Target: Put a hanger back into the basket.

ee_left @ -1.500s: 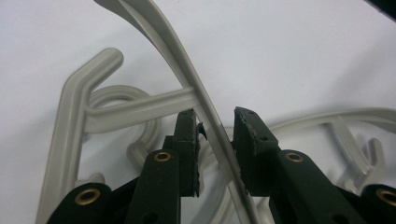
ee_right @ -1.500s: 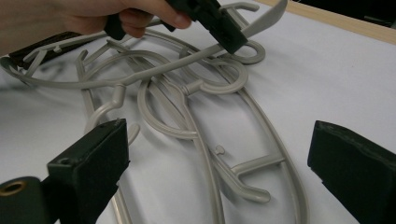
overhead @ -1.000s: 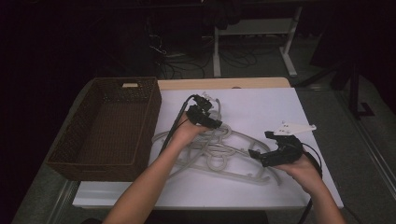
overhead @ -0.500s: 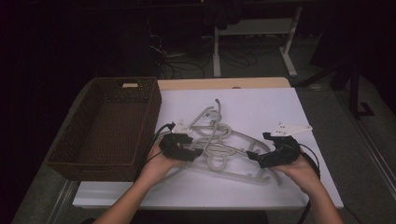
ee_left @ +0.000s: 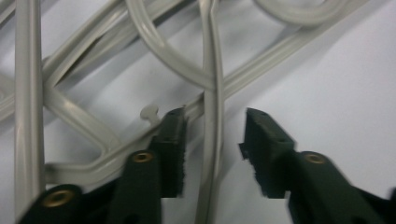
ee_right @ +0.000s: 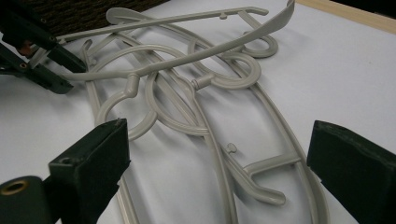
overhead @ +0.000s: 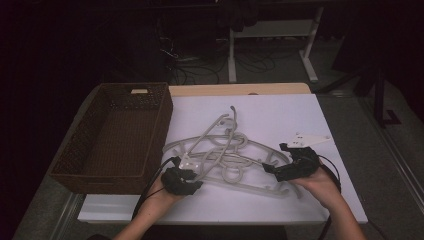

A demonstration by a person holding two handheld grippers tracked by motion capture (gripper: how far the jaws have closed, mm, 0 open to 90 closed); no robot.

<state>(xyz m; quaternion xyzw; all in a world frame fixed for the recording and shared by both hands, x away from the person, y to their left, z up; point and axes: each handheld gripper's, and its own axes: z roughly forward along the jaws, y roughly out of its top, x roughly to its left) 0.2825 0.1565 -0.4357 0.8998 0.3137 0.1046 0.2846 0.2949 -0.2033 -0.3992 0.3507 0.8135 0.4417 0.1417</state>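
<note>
Left gripper (ee_left: pixel 212 140) fingers are closing around a hanger bar (ee_left: pixel 212 116) — not clamping yet. Right gripper (ee_right: pixel 219 177) is hovering released; the hangers (overhead: pixel 227 155) look light, stiff, tangled — best grasped by a thin bar.

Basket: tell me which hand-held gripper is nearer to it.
Left. The left hand-held gripper sits just off the basket at its near right corner, at the hangers. The right hand-held gripper is across the hanger pile, far from it.
</note>
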